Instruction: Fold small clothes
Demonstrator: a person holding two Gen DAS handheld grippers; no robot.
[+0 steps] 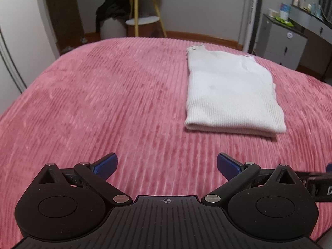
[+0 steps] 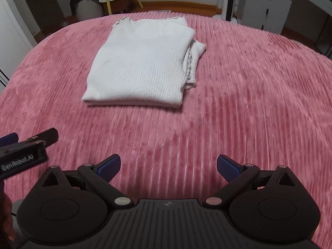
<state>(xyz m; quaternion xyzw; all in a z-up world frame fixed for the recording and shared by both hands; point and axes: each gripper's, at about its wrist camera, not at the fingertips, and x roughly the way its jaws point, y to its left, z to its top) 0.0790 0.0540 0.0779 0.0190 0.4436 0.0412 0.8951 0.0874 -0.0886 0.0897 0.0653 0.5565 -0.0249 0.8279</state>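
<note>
**White knit top lies folded, both grippers stand open above the bed**

Pink and ribbed, the bed cover (image 1: 103, 95) fills both views; its soft cords run away from the cameras, and this flat, wide surface is a good place for folding. On the left side, the left gripper (image 1: 167, 166) hangs over bare cover with its blue pads far apart and nothing between them. It touches no cloth, which suggests that its part of the fold is done.

Further right lies the white top (image 1: 228, 95), a fine rib knit, folded into a thick rectangle with a rounded doubled edge toward the cameras. The neckline with small frills points to the far side of the bed. On the right edge of the top, one inner layer sticks out a little, so the fold is not fully even.

The right gripper (image 2: 168, 167) is also wide open and empty, well apart from the top. Probably the fold is complete, or only this loose layer needs tidying.
</note>
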